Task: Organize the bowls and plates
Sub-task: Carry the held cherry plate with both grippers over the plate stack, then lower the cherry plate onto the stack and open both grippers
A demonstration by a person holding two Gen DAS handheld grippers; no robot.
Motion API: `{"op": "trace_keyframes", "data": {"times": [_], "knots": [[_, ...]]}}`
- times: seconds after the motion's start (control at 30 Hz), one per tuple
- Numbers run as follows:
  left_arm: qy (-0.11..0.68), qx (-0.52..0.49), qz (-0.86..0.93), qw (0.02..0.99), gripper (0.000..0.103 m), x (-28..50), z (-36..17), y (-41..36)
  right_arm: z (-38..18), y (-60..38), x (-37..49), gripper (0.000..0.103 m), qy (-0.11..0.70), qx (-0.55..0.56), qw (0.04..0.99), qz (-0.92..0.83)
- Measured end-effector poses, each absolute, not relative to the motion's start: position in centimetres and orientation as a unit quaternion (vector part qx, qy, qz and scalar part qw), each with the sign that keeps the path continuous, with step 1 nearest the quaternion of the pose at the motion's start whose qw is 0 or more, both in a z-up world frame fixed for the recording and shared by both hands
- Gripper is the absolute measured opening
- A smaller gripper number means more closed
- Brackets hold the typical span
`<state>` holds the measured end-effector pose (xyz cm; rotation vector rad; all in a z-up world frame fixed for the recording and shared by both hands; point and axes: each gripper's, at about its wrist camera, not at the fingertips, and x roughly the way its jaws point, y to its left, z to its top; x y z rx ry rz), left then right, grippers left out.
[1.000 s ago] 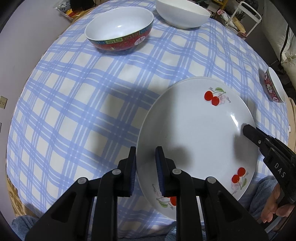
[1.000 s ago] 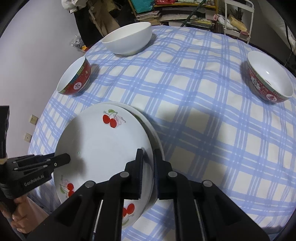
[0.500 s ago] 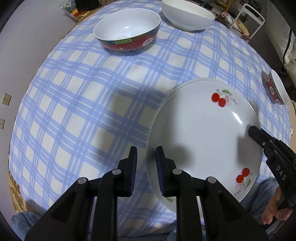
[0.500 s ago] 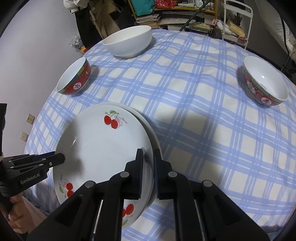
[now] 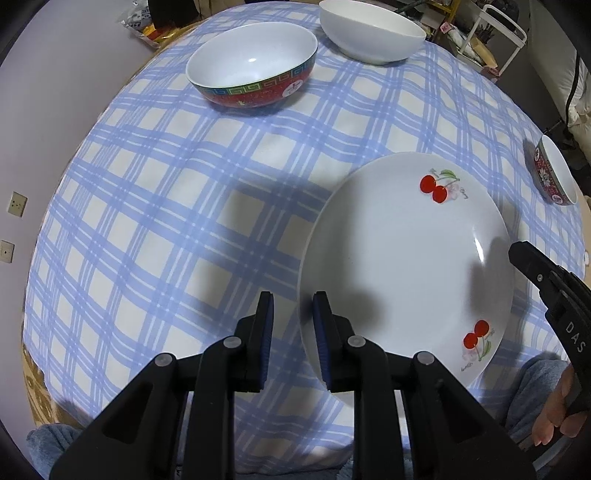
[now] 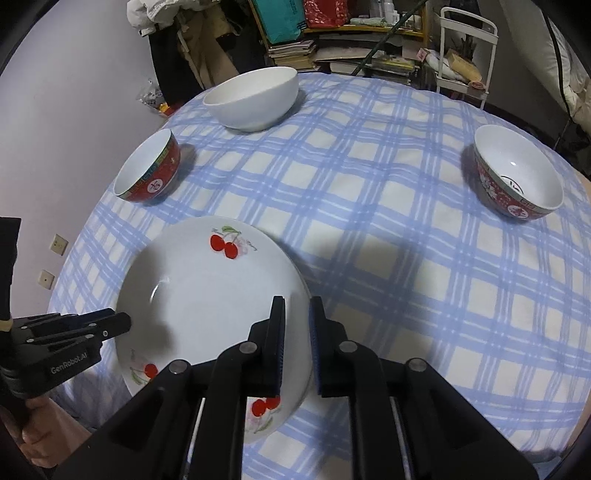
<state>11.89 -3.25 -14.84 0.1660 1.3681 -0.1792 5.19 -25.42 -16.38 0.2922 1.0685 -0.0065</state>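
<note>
A white plate with red cherries [image 5: 402, 258] lies on the blue checked tablecloth near the front edge; it also shows in the right wrist view [image 6: 210, 295]. My left gripper [image 5: 292, 334] is open with its jaws astride the plate's left rim, not clamped. My right gripper [image 6: 296, 345] is open with its jaws astride the plate's right rim. A second plate under this one is no longer visible. A red bowl [image 5: 255, 70] and a white bowl [image 5: 371, 31] stand at the back. Another red bowl [image 6: 517, 171] stands at the right.
The round table [image 6: 369, 184] has a wall with sockets [image 5: 16, 203] on its left. Shelves with books and a white cart [image 6: 465, 51] stand behind the table. The person's hands show at the frame edges.
The plate has come down from a tilt onto the plate below it and now lies flat. Both grippers have drawn back slightly, with the rims slack between their jaws.
</note>
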Motion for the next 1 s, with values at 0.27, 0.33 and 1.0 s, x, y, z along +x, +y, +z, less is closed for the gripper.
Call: {"op": "trace_keyframes", "data": {"times": [0.27,0.33,1.0], "knots": [[0.606,0.088,-0.066,0.787,0.023,11.4,-13.4,-3.2,-16.1,-25.7,5.2,0.025,0.505,0.147,0.850,-0.008],[0.593,0.094,-0.065,0.797,0.024,11.3,-12.7,-3.2,-15.9,-25.9,5.2,0.038,0.502,0.150,0.852,-0.010],[0.490,0.086,-0.032,0.867,0.083,14.3,-7.2,-2.3,-13.9,-28.0,7.7,0.103,0.455,0.141,0.879,-0.028]]}}
